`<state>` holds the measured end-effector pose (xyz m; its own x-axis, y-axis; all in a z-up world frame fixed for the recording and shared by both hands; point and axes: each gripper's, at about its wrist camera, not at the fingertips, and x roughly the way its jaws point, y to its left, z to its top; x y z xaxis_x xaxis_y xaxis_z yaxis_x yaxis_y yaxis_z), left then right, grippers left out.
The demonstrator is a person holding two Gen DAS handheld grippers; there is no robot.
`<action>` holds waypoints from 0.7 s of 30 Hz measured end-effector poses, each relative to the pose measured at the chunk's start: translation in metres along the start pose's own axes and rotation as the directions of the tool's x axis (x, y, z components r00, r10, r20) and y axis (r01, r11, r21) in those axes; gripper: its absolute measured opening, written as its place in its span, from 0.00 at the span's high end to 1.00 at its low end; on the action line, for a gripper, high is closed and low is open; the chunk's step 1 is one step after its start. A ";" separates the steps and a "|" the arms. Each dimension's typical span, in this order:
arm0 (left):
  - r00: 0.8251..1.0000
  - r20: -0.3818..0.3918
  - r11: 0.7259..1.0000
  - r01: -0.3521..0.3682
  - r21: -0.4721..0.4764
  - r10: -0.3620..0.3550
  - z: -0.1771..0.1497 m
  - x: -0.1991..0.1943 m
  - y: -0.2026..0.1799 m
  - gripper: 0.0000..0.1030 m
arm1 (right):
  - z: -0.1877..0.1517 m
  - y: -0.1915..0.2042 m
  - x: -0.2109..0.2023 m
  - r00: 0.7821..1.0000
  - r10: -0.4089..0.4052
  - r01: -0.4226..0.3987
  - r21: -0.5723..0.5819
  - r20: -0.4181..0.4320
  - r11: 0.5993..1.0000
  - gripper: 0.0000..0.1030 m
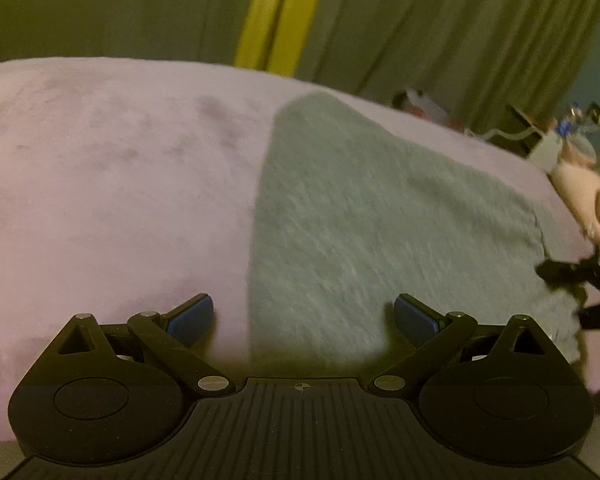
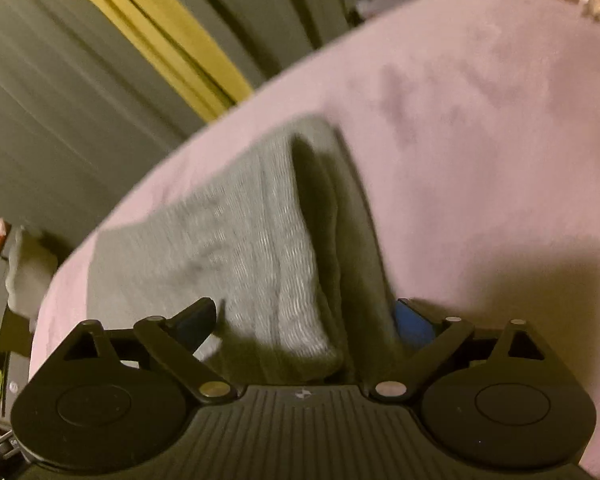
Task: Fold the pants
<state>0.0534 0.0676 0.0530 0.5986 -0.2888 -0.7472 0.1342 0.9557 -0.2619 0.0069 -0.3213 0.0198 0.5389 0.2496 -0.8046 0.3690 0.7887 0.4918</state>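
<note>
Both jaws wide, empty; grey pants on pink blanket, green curtains behind

Pants lie on the bed, curtains behind it.

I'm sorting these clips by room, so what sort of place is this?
Most likely a bedroom. The grey pants lie on a soft pink blanket spread like bed covers, long curtains hang close behind it, and cluttered household odds and ends sit beside the bed.
</note>
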 end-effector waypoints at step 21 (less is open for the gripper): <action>0.995 -0.096 0.999 -0.027 0.026 0.029 -0.006 0.016 -0.007 0.01 | -0.004 -0.002 0.009 0.999 -0.028 0.029 0.021 -0.034 0.999 0.04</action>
<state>0.0572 0.0556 0.0393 0.5240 -0.2646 -0.8096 0.1385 0.9643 -0.2256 0.0080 -0.3188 0.0102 0.5021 0.2464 -0.8289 0.4000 0.7837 0.4753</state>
